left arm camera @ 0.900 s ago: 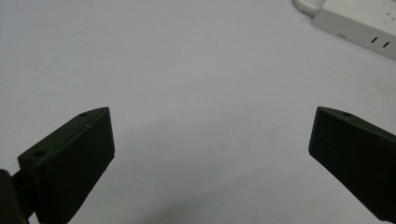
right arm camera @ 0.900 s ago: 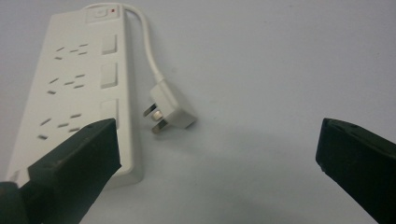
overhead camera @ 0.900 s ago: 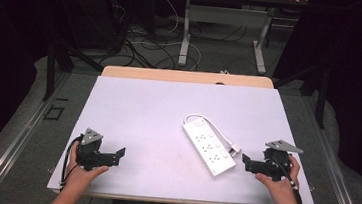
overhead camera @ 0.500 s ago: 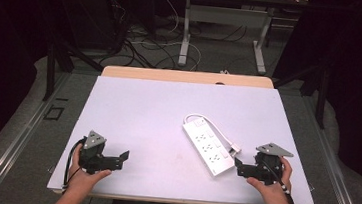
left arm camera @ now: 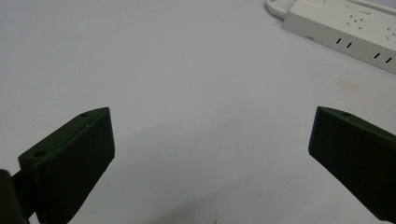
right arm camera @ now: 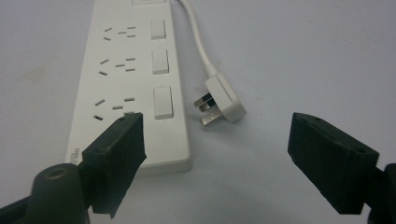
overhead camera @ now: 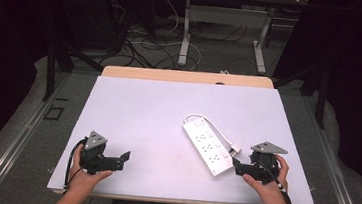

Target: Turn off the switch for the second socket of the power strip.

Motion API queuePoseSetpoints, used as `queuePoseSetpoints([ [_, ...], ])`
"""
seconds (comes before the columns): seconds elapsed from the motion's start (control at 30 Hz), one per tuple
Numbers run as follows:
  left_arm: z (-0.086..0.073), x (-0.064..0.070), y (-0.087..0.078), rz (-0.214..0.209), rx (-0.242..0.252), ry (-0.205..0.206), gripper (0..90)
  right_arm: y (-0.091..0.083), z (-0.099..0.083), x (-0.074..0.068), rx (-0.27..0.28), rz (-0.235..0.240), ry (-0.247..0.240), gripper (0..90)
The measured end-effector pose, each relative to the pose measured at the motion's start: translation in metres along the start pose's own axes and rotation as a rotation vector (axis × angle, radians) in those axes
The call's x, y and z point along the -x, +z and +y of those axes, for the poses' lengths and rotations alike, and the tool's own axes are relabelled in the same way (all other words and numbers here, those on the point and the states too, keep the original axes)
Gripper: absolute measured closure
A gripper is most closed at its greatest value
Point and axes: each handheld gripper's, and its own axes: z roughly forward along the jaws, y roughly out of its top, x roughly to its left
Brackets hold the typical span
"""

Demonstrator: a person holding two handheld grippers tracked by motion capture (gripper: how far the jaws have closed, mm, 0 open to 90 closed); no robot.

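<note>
A white power strip lies at an angle on the white table, right of the middle. Its cord loops back to a white plug beside its near end. My right gripper sits just right of that near end, open, jaws wide apart; in the right gripper view the strip's last socket lies by its left jaw and the plug between the jaws, farther on. My left gripper rests open near the front left edge, over bare table, with the strip far off.
A wooden strip edges the table's far side. Beyond it, cables and desk legs stand on the floor. Metal rails run along both sides of the table.
Both grippers have drawn nearer the front edge. The right gripper has also slid left, closer to the power strip's near end. The strip itself has not moved.
</note>
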Motion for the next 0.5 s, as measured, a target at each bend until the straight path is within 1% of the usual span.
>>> queuePoseSetpoints([
  [0.03, 0.000, 0.000, 0.000, 0.001, -0.001, 0.001, 0.1, 0.000, 0.000, 0.000, 0.000, 0.000, 0.000, 19.4],
  [0.07, 0.000, 0.001, 0.000, -0.001, 0.000, -0.006, 0.1, -0.001, 0.003, -0.002, -0.010, 0.004, -0.007, 22.7],
  [0.1, 0.000, 0.001, 0.000, -0.001, 0.000, -0.006, 0.1, -0.001, 0.003, -0.002, -0.010, 0.004, -0.007, 22.7],
  [0.13, 0.000, 0.001, 0.000, -0.001, -0.001, -0.006, 0.1, -0.002, 0.006, -0.004, -0.016, 0.012, -0.003, 24.9],
  [0.2, 0.000, 0.001, 0.000, -0.001, -0.007, -0.005, 0.1, -0.002, 0.007, -0.005, -0.019, 0.015, -0.009, 25.6],
  [0.23, 0.000, 0.001, 0.000, 0.000, -0.006, -0.004, 0.1, -0.002, 0.011, -0.007, -0.027, 0.027, -0.017, 27.9],
  [0.33, 0.000, 0.001, 0.000, 0.001, -0.007, -0.004, 0.1, -0.003, 0.015, -0.011, -0.035, 0.033, -0.027, 31.0],
  [0.37, 0.000, 0.001, 0.000, 0.002, -0.007, -0.004, 0.1, -0.003, 0.015, -0.011, -0.035, 0.033, -0.027, 31.0],
  [0.4, 0.000, 0.000, 0.000, 0.005, -0.011, 0.003, 0.1, -0.002, 0.018, -0.013, -0.043, 0.042, -0.028, 33.1],
  [0.5, 0.000, 0.001, 0.000, 0.006, -0.014, -0.005, 0.1, -0.002, 0.021, -0.014, -0.040, 0.045, -0.037, 34.2],
])
